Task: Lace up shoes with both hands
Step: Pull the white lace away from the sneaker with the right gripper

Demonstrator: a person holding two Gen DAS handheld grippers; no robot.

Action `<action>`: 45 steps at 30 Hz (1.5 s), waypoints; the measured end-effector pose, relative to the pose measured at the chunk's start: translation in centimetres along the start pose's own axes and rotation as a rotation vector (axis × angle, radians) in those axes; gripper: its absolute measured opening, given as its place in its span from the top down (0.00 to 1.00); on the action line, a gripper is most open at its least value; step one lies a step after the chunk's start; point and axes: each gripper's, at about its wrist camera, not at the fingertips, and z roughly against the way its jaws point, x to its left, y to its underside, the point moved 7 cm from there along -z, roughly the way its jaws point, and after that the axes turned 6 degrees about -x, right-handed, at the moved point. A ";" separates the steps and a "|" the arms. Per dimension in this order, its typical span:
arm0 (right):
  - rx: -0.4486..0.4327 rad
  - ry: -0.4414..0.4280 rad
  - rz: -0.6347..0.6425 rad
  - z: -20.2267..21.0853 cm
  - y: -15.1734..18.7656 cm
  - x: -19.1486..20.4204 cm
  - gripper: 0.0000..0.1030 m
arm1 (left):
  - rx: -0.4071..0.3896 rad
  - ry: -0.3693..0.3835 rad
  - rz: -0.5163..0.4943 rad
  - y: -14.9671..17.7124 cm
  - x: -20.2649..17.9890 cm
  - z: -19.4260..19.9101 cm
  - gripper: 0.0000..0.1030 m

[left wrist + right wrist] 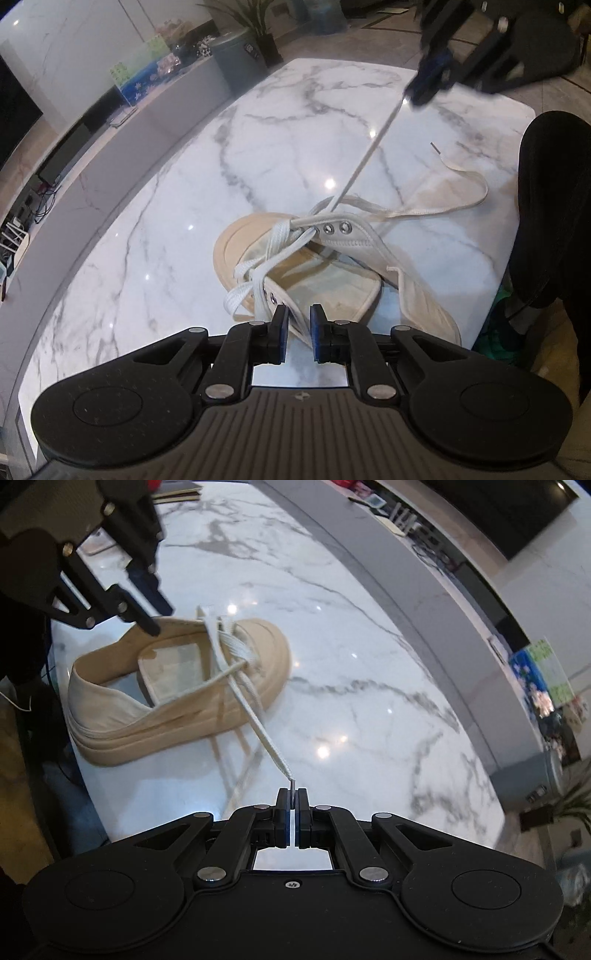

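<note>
A cream canvas shoe (343, 284) (110, 709) lies on the marble table (147, 221), laced only at its lowest eyelets. My left gripper (300, 314) (160, 619) is at the shoe's near eyelet flap (291, 310), which passes between its pads, and the narrow gap looks shut on it. My right gripper (292, 794) (421, 98) is shut on the tip of one white lace (258, 723), which runs taut from the eyelets up to it. The other lace end (461, 206) lies loose on the table beyond the shoe.
A long grey counter (147, 122) (424, 590) curves along the table's far side, with a grey bin (236, 55) and a plant at its end. Something dark (554, 206) bulks by the table's right edge. Bare marble (369, 701) stretches beyond the shoe's toe.
</note>
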 end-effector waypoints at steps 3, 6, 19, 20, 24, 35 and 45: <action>0.024 0.033 -0.030 1.4 0.8 -1.2 1.00 | -0.005 0.001 0.032 0.2 0.2 0.0 0.89; 0.054 0.076 -0.040 2.6 1.9 -2.3 1.00 | -0.006 -0.003 0.043 0.2 0.1 0.0 0.89; 0.119 0.195 -0.080 8.8 6.2 -5.0 1.00 | 0.016 -0.013 0.044 0.4 -0.1 -0.3 0.89; 0.126 0.209 -0.079 9.3 6.6 -5.3 1.00 | 0.019 -0.015 0.045 0.4 -0.1 -0.3 0.89; 0.151 0.271 -0.098 11.2 8.3 -6.5 1.00 | 0.026 -0.017 0.058 0.5 0.0 -0.4 0.89; 0.152 0.292 -0.131 11.9 9.3 -6.5 1.00 | 0.017 -0.024 0.079 0.6 0.0 -0.3 0.89; 0.139 0.004 -0.114 4.5 7.4 -1.8 1.00 | -0.080 -0.007 0.085 -1.4 -0.1 1.6 0.89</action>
